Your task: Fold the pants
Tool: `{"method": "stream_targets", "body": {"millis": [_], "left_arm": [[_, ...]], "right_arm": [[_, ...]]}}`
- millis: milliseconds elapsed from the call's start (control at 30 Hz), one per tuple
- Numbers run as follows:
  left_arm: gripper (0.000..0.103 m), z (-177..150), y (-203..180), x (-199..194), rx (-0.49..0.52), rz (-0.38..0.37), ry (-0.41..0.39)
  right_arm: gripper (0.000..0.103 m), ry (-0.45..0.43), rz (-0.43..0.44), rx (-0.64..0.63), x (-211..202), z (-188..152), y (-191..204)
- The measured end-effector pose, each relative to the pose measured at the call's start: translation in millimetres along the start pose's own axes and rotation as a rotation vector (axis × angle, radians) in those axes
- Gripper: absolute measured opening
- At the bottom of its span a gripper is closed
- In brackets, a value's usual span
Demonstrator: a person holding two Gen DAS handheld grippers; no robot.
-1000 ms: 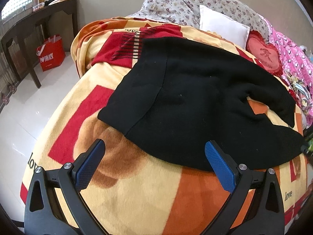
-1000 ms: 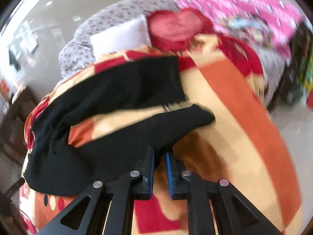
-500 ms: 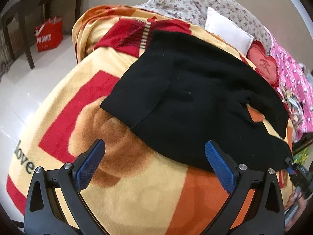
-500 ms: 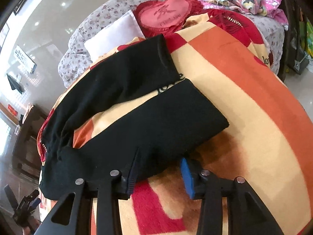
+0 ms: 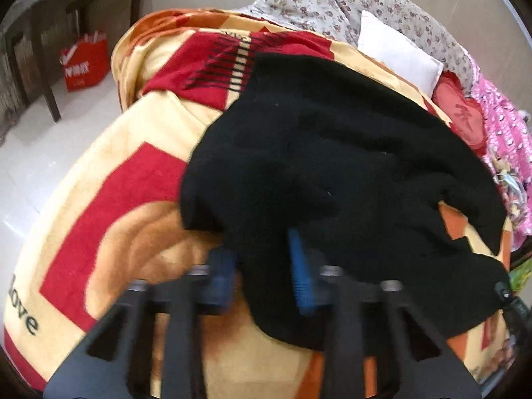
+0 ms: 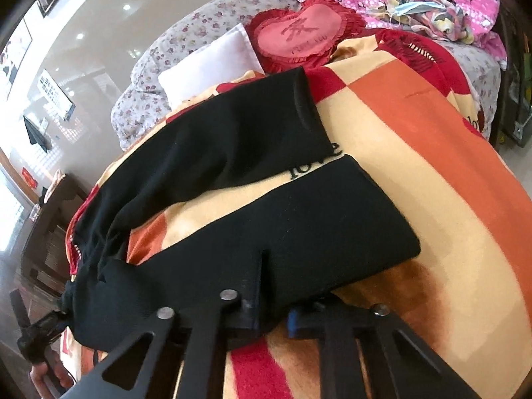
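On the plush blanket [image 5: 133, 173], black knit pants [image 5: 332, 153] lie spread. Both jaws have just been closing: left gripper [image 5: 262, 266] pinches the bunched waist, right gripper [image 6: 272, 312] a flat leg's edge.

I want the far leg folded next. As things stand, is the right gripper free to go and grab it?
Probably not yet. The right gripper is shut on the near edge of the pants, on the near leg. The far leg lies uncovered on the blanket beyond, so nothing blocks it once the gripper lets go.
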State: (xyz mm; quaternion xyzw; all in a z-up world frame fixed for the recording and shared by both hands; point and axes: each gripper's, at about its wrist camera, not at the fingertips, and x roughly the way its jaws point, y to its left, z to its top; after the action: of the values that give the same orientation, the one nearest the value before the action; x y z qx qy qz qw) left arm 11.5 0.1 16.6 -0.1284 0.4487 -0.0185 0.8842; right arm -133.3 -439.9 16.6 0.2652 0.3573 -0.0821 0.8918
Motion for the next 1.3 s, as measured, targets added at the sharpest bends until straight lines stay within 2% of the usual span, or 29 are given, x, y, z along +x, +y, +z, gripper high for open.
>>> {"method": "stream_targets", "body": {"millis": [67,267,400,500,600,700,767,800,867,933,1033,1067,1100,1167,1300], "left_arm": [[0.014,0,5,-5,-0.013,-0.039,0.001],[0.012,-1,5,-44,0.042,-0.077,-0.060],[0.012,-11,8,-73,0.088,-0.086,-0.082],[0.012,-19,26,-85,0.088,-0.083,-0.060],[0.012,-34,41,-74,0.101,-0.043,-0.006],[0.013,-51,42,-62,0.125,-0.015,0.048],[0.022,-57,46,-59,0.120,0.012,0.061],[0.025,-58,48,-61,0.116,0.018,0.056],[0.032,-58,53,-69,0.106,0.035,0.049],[0.032,-55,56,-82,0.105,0.048,0.036],[0.032,-52,55,-103,0.148,0.137,-0.025],[0.032,-52,54,-107,0.159,0.145,-0.032],[0.032,-51,52,-110,0.171,0.146,-0.038],[0.032,-47,46,-114,0.177,0.129,-0.051],[0.037,-41,25,-106,0.194,0.111,-0.064]], "right_arm": [[0.006,-0.016,0.009,-0.014,-6,0,3],[0.005,-0.078,0.044,-0.068,-45,3,16],[0.005,-0.083,0.067,-0.105,-74,-2,26],[0.005,-0.064,0.064,-0.145,-92,-11,30],[0.005,-0.019,0.047,-0.156,-94,-23,21],[0.007,0.069,-0.009,-0.115,-76,-36,-3],[0.009,0.088,-0.041,-0.079,-70,-40,-15],[0.013,0.087,-0.059,-0.074,-70,-41,-18],[0.016,0.078,-0.152,-0.082,-71,-40,-24],[0.016,0.065,-0.260,-0.105,-78,-35,-28],[0.017,0.012,-0.386,-0.121,-97,-22,-33],[0.017,-0.010,-0.397,-0.125,-103,-18,-32],[0.019,-0.035,-0.385,-0.127,-109,-14,-29],[0.019,-0.067,-0.295,-0.137,-117,-10,-18],[0.020,0.006,-0.098,-0.227,-92,-15,21]]}}
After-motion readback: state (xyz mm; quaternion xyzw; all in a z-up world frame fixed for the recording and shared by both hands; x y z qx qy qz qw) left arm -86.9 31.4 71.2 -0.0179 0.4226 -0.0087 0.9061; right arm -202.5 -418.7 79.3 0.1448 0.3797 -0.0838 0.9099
